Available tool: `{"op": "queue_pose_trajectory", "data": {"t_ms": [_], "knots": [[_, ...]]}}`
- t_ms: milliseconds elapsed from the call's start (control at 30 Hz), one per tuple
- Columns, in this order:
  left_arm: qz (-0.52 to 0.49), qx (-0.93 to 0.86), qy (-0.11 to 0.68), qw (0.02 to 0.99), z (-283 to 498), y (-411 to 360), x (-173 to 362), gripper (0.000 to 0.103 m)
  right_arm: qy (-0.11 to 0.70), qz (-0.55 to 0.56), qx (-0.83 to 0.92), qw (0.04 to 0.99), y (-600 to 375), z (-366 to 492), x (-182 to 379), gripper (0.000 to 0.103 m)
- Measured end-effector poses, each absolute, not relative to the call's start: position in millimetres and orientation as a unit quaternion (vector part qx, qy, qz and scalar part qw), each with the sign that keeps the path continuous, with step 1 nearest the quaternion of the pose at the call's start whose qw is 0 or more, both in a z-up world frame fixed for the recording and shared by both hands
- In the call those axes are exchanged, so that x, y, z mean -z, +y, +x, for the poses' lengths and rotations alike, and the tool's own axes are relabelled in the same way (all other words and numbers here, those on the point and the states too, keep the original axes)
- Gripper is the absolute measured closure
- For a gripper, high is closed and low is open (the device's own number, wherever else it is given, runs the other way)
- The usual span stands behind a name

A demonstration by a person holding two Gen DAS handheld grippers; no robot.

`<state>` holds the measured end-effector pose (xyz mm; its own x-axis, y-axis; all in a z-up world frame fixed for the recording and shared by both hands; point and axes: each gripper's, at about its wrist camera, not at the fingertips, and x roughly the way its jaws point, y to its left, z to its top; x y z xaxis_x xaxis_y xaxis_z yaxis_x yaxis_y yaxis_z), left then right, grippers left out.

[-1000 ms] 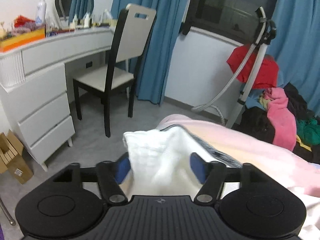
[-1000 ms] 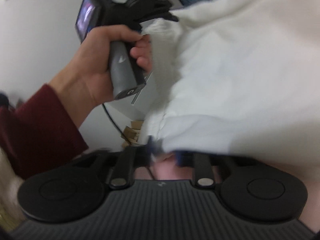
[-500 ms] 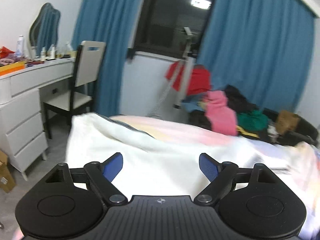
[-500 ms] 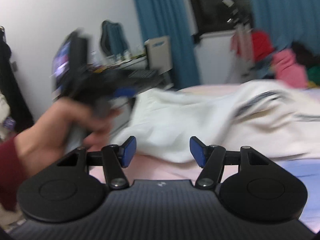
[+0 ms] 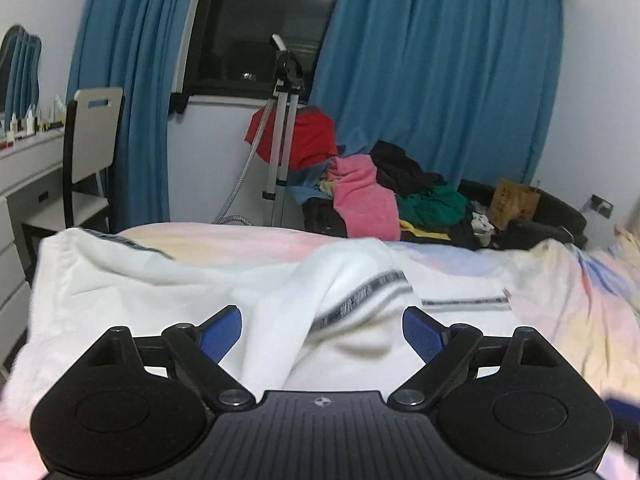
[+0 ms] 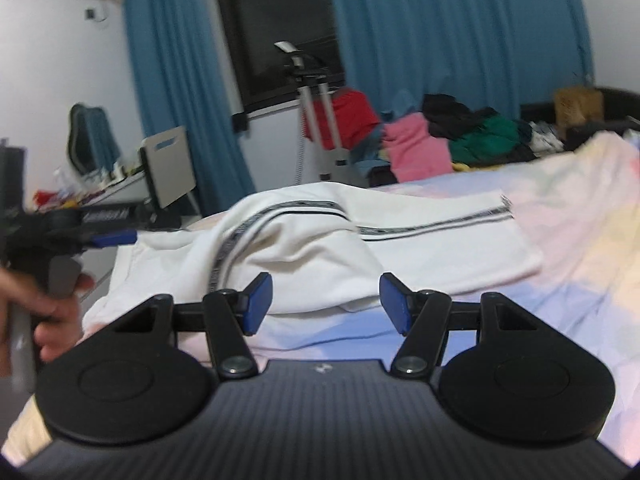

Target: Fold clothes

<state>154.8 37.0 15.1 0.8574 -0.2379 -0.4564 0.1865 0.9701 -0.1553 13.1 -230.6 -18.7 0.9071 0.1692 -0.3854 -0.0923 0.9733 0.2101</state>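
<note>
A white garment (image 5: 168, 292) with a dark patterned stripe lies rumpled on the pastel bedspread (image 5: 568, 304). One fold humps up in its middle. My left gripper (image 5: 322, 330) is open just above the cloth, nothing between its blue pads. In the right wrist view the same garment (image 6: 440, 248) spreads across the bed, its striped edge to the right. My right gripper (image 6: 326, 300) is open at the garment's near edge and holds nothing. At the left of that view a hand (image 6: 52, 312) holds the left gripper, whose blue pad (image 6: 114, 238) points over the cloth.
A heap of clothes (image 5: 384, 196), pink, green, black and red, lies beyond the bed beside a garment steamer stand (image 5: 280, 128). A chair (image 5: 90, 152) and white dressing table (image 5: 24, 168) stand at left. Blue curtains (image 5: 432, 80) frame a dark window. A brown paper bag (image 5: 514, 202) sits far right.
Both grippers have let go of the white garment and opened. The cloth, held up a second ago, has dropped onto the bed. Both views have swung toward the window.
</note>
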Motion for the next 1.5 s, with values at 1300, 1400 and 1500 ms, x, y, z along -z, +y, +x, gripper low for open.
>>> {"op": "queue_pose_trajectory", "data": {"t_ms": [1300, 1400, 1500], "knots": [[0.035, 0.233, 0.298, 0.925, 74, 38, 87, 0.099, 0.251, 0.398, -0.018, 0.882, -338, 54, 101, 0.040], [0.005, 0.229, 0.308, 0.923, 80, 48, 87, 0.098, 0.266, 0.430, 0.029, 0.862, -355, 55, 109, 0.040], [-0.014, 0.230, 0.306, 0.924, 85, 55, 86, 0.098, 0.290, 0.440, 0.077, 0.846, -370, 54, 115, 0.041]]}}
